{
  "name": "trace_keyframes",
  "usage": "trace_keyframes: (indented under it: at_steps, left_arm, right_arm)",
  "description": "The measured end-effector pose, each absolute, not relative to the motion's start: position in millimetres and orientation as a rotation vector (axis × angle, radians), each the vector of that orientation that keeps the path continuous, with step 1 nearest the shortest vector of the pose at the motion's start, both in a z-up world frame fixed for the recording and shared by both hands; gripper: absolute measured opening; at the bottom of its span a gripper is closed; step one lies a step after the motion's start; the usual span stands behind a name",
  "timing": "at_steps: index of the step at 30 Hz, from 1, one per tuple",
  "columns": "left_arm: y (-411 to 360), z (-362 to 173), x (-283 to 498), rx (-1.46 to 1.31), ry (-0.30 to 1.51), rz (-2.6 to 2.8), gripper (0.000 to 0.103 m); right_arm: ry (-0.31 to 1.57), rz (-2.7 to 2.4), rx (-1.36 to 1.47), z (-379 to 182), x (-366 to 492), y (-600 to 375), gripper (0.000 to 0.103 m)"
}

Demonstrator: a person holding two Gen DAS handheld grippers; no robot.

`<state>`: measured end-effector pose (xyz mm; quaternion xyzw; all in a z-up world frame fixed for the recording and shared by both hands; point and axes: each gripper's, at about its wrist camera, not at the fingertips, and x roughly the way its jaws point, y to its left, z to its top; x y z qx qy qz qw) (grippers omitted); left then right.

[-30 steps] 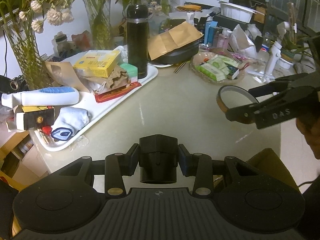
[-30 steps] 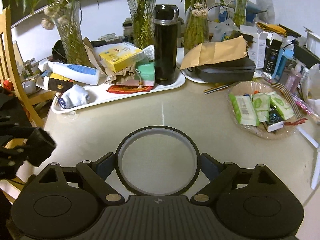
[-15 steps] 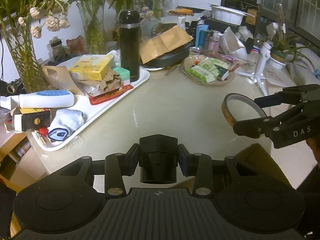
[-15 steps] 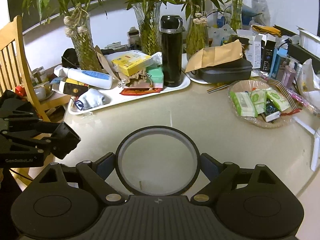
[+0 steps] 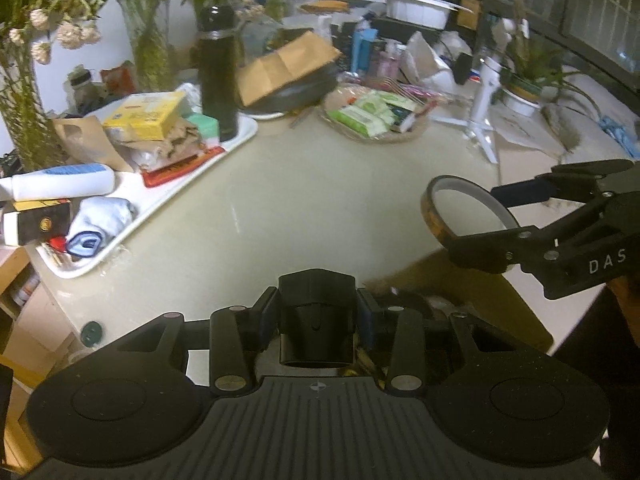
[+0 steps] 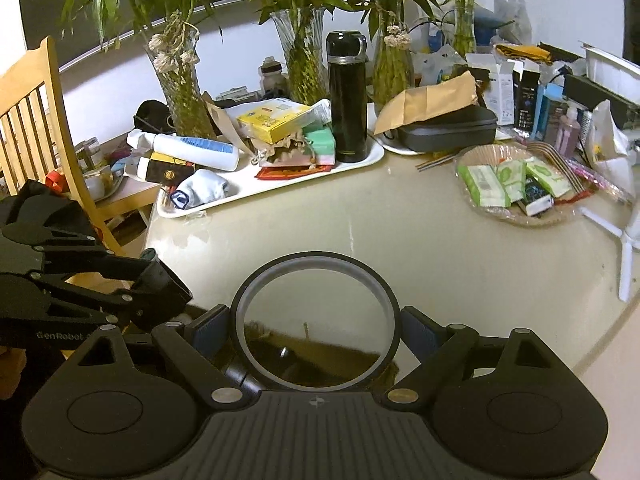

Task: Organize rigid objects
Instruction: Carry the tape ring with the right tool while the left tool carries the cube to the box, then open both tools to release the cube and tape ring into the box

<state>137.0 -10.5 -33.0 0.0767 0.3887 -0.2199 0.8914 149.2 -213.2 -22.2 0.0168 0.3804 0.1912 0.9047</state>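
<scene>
Two grippers are in play, and both are loaded, so nothing has been set down yet. Closest in the left wrist view, the left gripper point(image 5: 316, 312) is clamped nearly shut on a small black boxy block point(image 5: 316, 320); what it is exactly can't be told. It's pinched by its sides, probably so it can be carried upright and dropped straight into a slot.

Over on the right, the right gripper point(image 6: 316, 322) is spread wide around a tape roll point(image 6: 316, 322), squeezed across its full width by the blue pads point(image 6: 210, 328). Held by the outer rim like that, the ring stays flat and the hole stays see-through, which is handy for aiming. Both things are carried in the air over the near edge of the beige table point(image 6: 400, 240), with a brown cardboard box point(image 5: 516, 304) just below, likely where stuff is pulled from or sorted into.

Further back, a white tray point(image 6: 360, 162) is already packed: black thermos point(image 6: 347, 100) upright, yellow box point(image 6: 272, 118), white tube point(image 6: 192, 148), rolled sock point(image 6: 200, 192). A shallow woven dish of green wipe packs point(image 6: 486, 186) sits off to the right. Room for the tape is looking tight on that tray, just guessing.
</scene>
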Motion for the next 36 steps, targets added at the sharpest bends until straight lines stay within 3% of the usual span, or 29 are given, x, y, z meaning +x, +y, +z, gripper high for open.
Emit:
trace_keyframes:
  at_steps: [13,15,18,33,35,36]
  left_arm:
    - [-28,-44,128,0.223,0.861,-0.506,0.04]
    - [-28,-44,127,0.227,0.861,-0.496,0.042]
    - [-26,-44,124,0.227,0.861,-0.47,0.055]
    - [0,-37,106,0.119,0.881,-0.329,0.056]
    - [2,-36,104,0.112,0.88,-0.321,0.059]
    - [3,-36,103,0.108,0.876,-0.316,0.07]
  right_arm:
    - [0.794,0.382,0.054,-24,121,-218,0.091]
    - [0.795,0.38,0.061,-24,120,-219,0.091]
    - [0.797,0.374,0.068,-24,119,-221,0.091]
    - [0.816,0.42,0.034,-28,112,-208,0.092]
    - [0.817,0.424,0.03,-28,111,-206,0.092]
    - [0.818,0.428,0.028,-28,110,-205,0.092]
